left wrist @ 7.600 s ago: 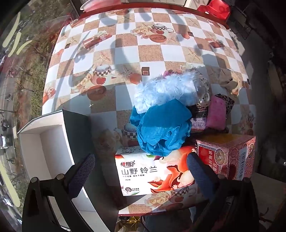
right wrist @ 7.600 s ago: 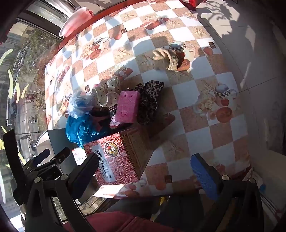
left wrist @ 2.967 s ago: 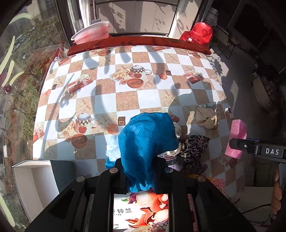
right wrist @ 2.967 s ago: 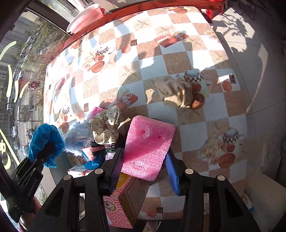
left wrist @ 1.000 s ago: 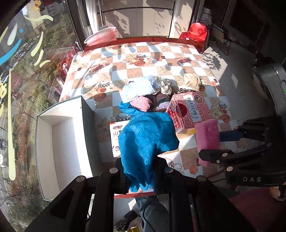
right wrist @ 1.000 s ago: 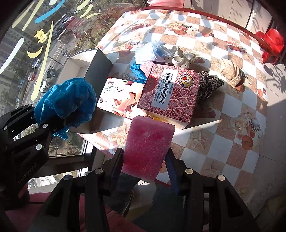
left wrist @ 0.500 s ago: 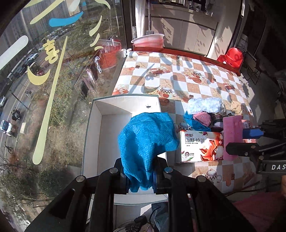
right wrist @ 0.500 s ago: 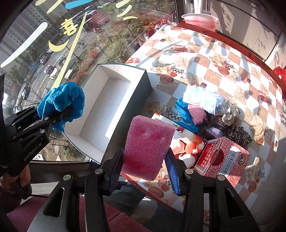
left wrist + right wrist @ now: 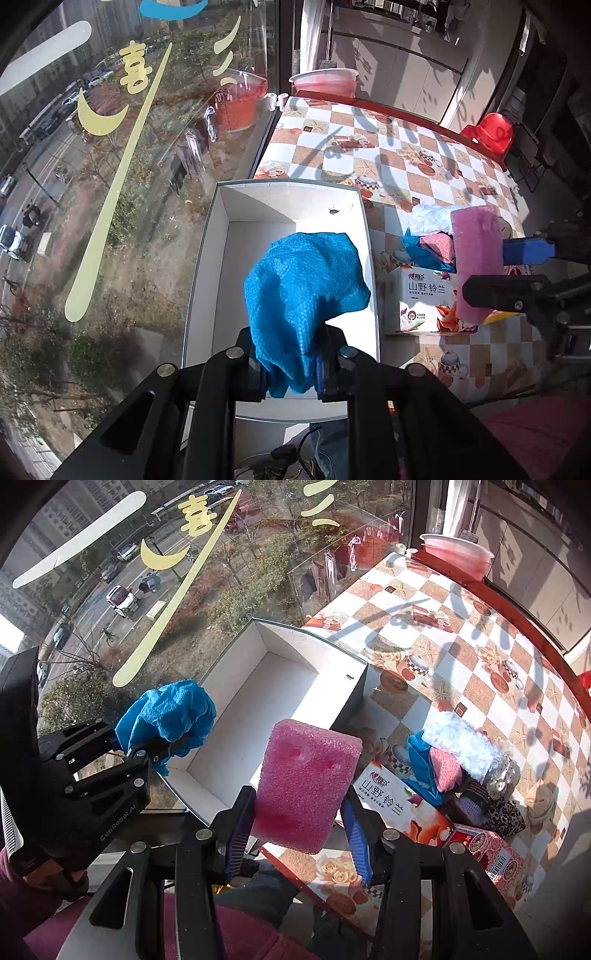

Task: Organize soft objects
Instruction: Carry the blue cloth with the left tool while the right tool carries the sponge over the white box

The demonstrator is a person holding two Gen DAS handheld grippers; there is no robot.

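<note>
My left gripper [image 9: 290,373] is shut on a blue mesh cloth [image 9: 304,288] and holds it above the near end of an open white box [image 9: 221,295]. The cloth also shows in the right wrist view [image 9: 168,714]. My right gripper [image 9: 301,834] is shut on a pink sponge [image 9: 304,786], raised beside the box's [image 9: 258,709] near right corner. The sponge also shows in the left wrist view [image 9: 476,258]. The box holds nothing that I can see.
A pile of soft items [image 9: 461,764] lies on the checkered table [image 9: 461,635], with a white tissue box [image 9: 399,808] and a red carton [image 9: 491,853] near the front edge. A window [image 9: 110,147] runs along the left. A red basin [image 9: 325,79] stands at the far end.
Both grippers have carried their loads left from the pile toward the white box. The blue cloth now hangs over the box and the pink sponge has come closer to its right wall.
</note>
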